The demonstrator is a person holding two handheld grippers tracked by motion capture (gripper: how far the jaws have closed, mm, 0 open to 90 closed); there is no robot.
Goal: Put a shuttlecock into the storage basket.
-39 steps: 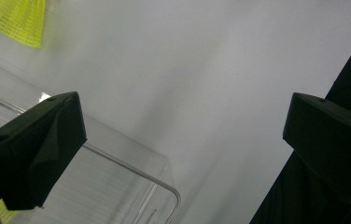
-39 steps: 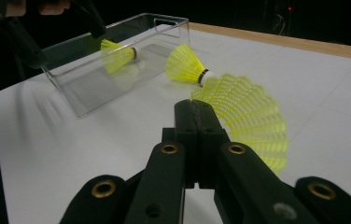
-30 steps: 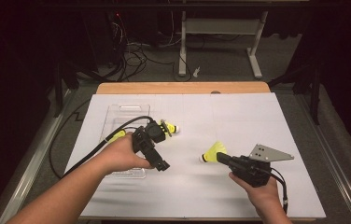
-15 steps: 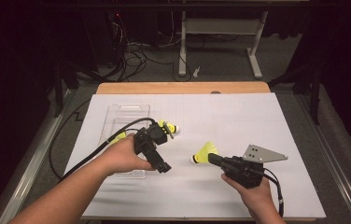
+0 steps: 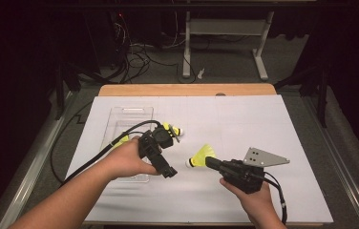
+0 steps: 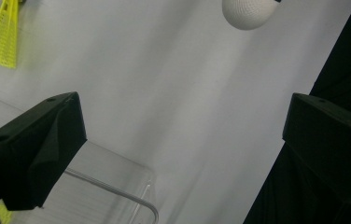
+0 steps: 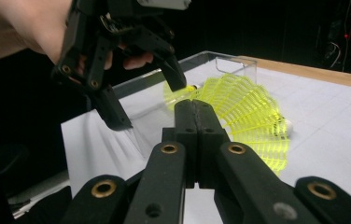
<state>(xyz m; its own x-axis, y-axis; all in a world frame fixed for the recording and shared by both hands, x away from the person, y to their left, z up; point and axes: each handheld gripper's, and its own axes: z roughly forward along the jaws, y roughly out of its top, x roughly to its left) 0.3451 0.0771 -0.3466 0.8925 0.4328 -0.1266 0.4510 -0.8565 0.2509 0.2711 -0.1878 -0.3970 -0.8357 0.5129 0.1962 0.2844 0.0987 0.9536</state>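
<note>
Yellow shuttlecock (image 5: 201, 155) sits low over the white counter (image 5: 263, 124), near its middle, white cork pointing left in the high view, and the right claw (image 5: 209, 162) has it: in the right gripper view the two black jaws are pressed flat together with the yellow mesh skirt (image 7: 250, 116) fanning out just beyond their tips, so that claw is clenched on the shuttlecock's skirt. A hand (image 5: 254, 202) grips the right gripper from the near edge, grey plate on top, cable trailing back. Just to the left, the left claw (image 5: 168, 171) is spread wide, released, gripping nothing; its own view shows both jaws far apart over bare white counter, with the shuttlecock's round white cork (image 6: 248, 11) at the top edge. Under and behind that claw lies a clear tray (image 5: 130, 117), its rim corner visible between the jaws. A second shuttlecock (image 5: 172, 130) lies on the counter just beside the tray's right side, near the left gripper's body. More yellow shows inside the tray by the left hand (image 5: 125, 157).
</note>
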